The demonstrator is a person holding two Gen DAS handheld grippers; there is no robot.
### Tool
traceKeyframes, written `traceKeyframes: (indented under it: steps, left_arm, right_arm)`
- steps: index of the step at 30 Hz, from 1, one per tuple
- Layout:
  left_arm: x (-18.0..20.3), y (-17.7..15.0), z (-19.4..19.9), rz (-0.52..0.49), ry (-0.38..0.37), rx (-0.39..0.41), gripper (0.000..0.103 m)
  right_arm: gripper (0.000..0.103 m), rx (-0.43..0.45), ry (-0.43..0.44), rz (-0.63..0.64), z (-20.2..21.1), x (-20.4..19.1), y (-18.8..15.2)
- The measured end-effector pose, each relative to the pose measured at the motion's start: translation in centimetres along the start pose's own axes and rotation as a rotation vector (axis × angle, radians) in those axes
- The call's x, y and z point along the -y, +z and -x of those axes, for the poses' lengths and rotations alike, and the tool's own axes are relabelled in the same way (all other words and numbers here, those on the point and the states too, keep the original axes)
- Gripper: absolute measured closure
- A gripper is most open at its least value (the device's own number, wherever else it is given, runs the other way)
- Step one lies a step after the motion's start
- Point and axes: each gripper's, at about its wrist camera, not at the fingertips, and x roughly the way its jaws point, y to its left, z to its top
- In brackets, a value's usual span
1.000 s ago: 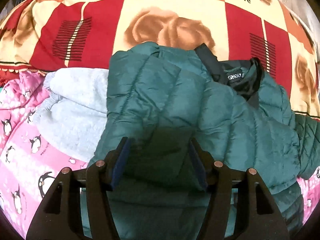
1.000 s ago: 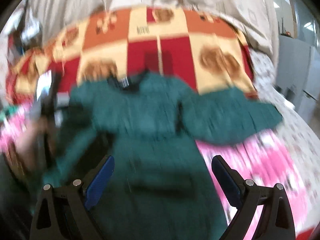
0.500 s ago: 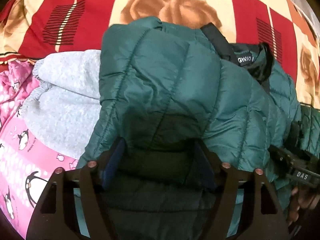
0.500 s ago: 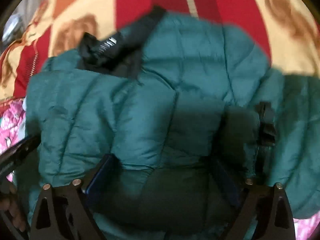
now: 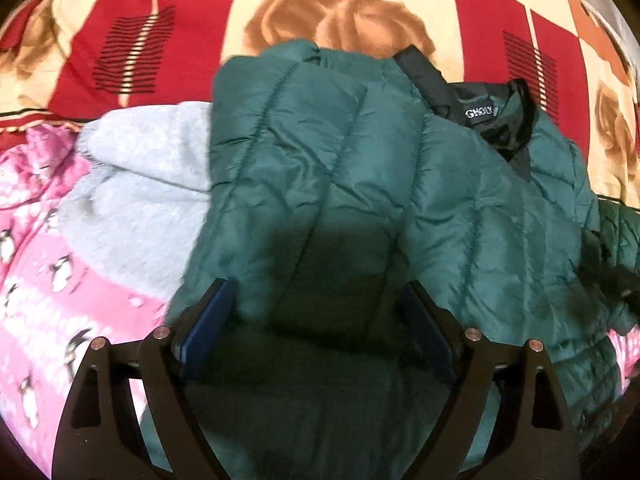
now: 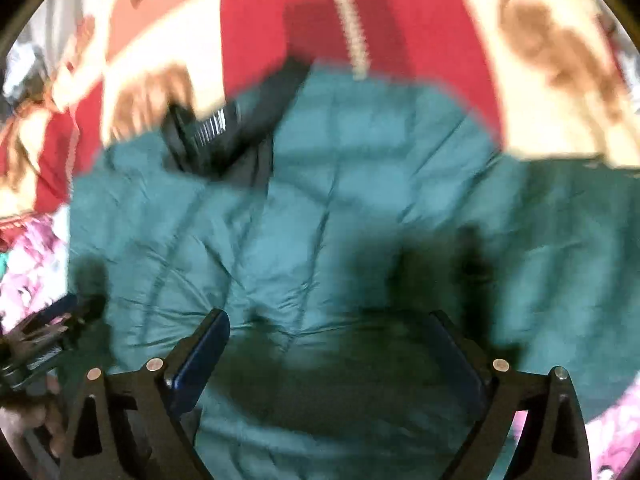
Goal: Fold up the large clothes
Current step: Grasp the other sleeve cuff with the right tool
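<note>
A dark green quilted puffer jacket (image 5: 360, 184) lies on the bed, its left side folded over the body, black collar with a label (image 5: 484, 112) at the upper right. My left gripper (image 5: 316, 312) is open, just above the jacket's folded part, holding nothing. In the blurred right wrist view the same jacket (image 6: 360, 200) fills the middle, collar (image 6: 224, 132) at upper left. My right gripper (image 6: 332, 344) is open and empty over the jacket. The left gripper (image 6: 44, 340) shows at that view's left edge.
A red, cream and orange patterned blanket (image 5: 160, 20) covers the bed behind the jacket. A light grey fleece garment (image 5: 132, 184) lies to the jacket's left on a pink penguin-print sheet (image 5: 36, 280). Pink sheet also shows at lower right (image 6: 616, 432).
The left gripper has drawn back a little from the jacket. The right gripper dropped from a high view to close over the jacket and has now backed off slightly. Both stay open.
</note>
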Motion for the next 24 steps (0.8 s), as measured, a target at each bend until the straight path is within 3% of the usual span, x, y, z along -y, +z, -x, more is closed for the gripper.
traceKeyframes:
  steps: [5,8,11,13,16,17,20,22,24]
  left_arm:
    - [-0.7,-2.6,6.3,-0.007,0.004,0.075,0.016]
    - [-1.2,-4.7,9.6,0.021,-0.008,0.119,0.016]
    - [-1.4,-6.0,10.4,0.050,-0.021,0.107,0.016]
    - [-1.0,-5.8,9.6,0.039,-0.032,0.078,0.016]
    - [-0.2,-5.0,8.6,0.018,0.008,0.071,0.016]
    - [0.0,-4.7,8.4,0.013,0.015,0.074,0.016]
    - [0.5,-4.3,7.9,0.006,-0.001,0.077,0.016]
    - [0.9,-4.3,7.7,-0.010,-0.010,0.069,0.016]
    - [1.2,-4.3,7.6,-0.026,-0.015,0.064,0.016]
  right_arm:
    - [0.006,0.063,-0.134,-0.008,7.4,8.3,-1.2]
    - [0.006,0.095,-0.200,-0.120,10.5,16.0,-2.1]
    - [0.006,0.117,-0.205,-0.313,12.7,24.2,-3.1]
    - [0.007,0.122,-0.187,-0.440,13.3,28.8,-3.7]
    - [0.016,0.082,-0.090,-0.594,11.9,34.0,-4.0]
    - [0.021,0.074,-0.055,-0.630,11.2,34.9,-4.0]
    - [0.022,0.042,0.081,-0.731,8.5,37.1,-4.2]
    - [0.025,0.017,0.123,-0.776,6.8,37.6,-4.2]
    - [0.027,0.070,0.157,-0.780,6.2,37.7,-3.6]
